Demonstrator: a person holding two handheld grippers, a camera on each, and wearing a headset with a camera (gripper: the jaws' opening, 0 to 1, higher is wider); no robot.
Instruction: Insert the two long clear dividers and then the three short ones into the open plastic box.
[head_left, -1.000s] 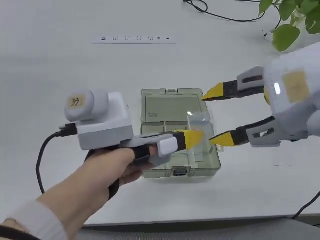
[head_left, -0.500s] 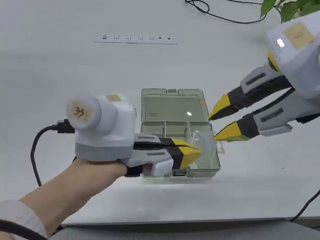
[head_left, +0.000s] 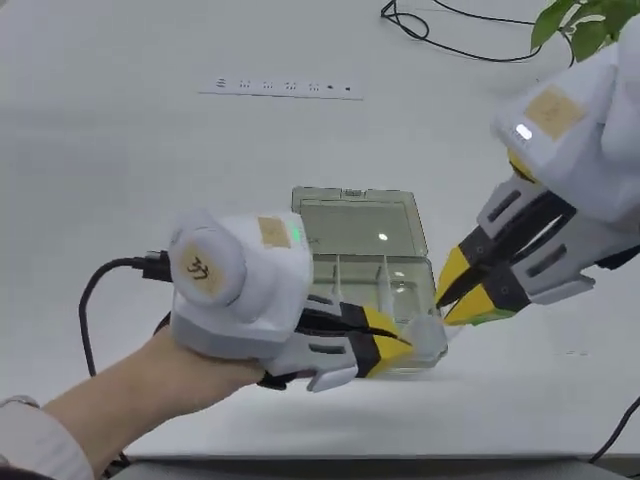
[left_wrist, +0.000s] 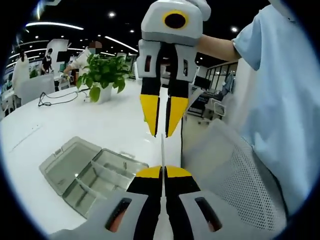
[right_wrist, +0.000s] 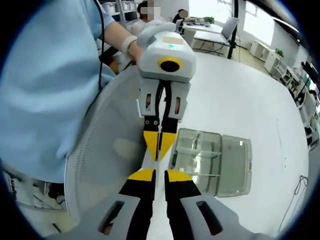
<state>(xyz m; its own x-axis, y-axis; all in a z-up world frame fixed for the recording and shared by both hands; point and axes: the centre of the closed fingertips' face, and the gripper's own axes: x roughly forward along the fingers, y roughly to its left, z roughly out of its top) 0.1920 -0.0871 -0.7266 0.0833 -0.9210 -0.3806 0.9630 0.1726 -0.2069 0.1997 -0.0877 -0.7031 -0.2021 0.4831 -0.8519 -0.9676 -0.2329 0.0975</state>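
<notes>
Left tongs (head_left: 398, 345) clenched on a clear divider (head_left: 428, 336), which is held between both tongs' tips. Right tongs (head_left: 458, 298) nearly closed about its far edge; actual grip cannot be told. Box (head_left: 362, 285) lies open on the desk (head_left: 150, 180) just beside the tips, with two upright partitions (head_left: 385, 285) standing inside. Recommendation: square the divider to its slots, lower it level, and let go only once it is seated.

Head camera above, gripper cameras nose to nose.
The head view looks forward and down over the worktop (head_left: 150, 180) from its near edge. The left gripper view faces the right hand-held gripper (left_wrist: 162, 133) close up; the right gripper view faces the left hand-held gripper (right_wrist: 159, 153). All three share the open plastic box (head_left: 352, 222).
</notes>
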